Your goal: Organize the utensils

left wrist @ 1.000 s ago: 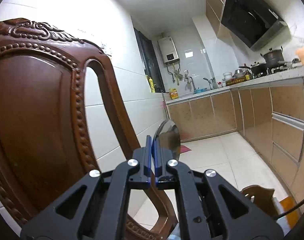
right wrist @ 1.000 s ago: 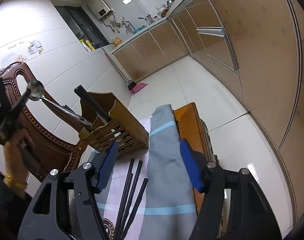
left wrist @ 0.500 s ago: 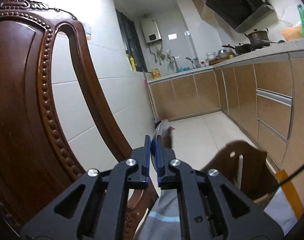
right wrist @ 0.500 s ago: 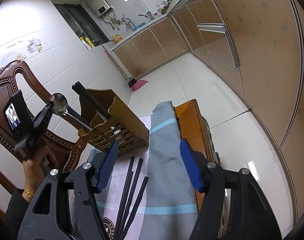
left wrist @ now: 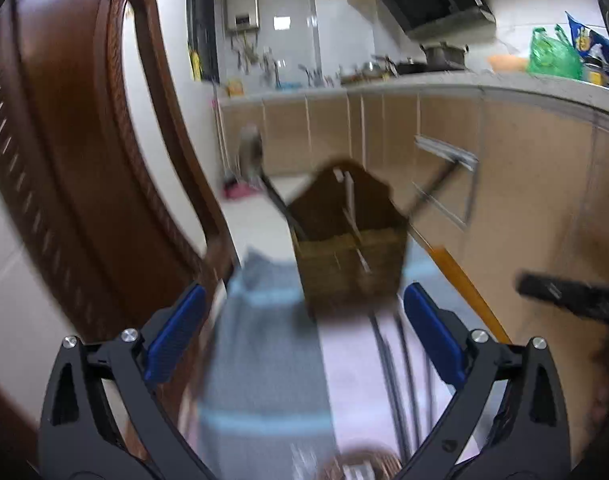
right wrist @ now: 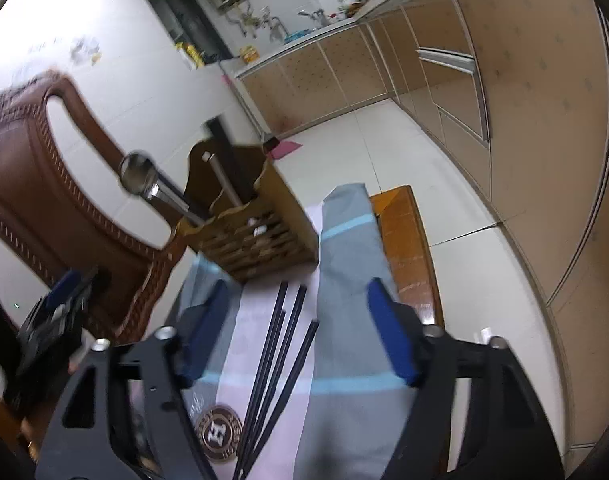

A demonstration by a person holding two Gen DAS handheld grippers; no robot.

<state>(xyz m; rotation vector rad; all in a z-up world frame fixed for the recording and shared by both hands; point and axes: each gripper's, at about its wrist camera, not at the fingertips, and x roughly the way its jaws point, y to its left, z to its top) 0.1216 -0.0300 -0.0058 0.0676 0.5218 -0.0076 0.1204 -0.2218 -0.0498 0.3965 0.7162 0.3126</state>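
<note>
Spoon [right wrist: 138,176] delivered to the wooden caddy [right wrist: 256,228], the left gripper [left wrist: 304,336] has just sprung wide, empty. The right gripper [right wrist: 300,332], also just widening and empty, hovers over black chopsticks [right wrist: 280,360], probably the next pickup, needing a narrow pinch.

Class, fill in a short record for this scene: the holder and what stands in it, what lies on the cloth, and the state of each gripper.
holder: wooden caddy, on the cloth
in holder: spoon, bowl up, leaning left
on cloth: black chopsticks, loose, before the caddy
left gripper: open, jaws just opened, nothing between them
right gripper: open, jaws just widened, above the chopsticks
</note>
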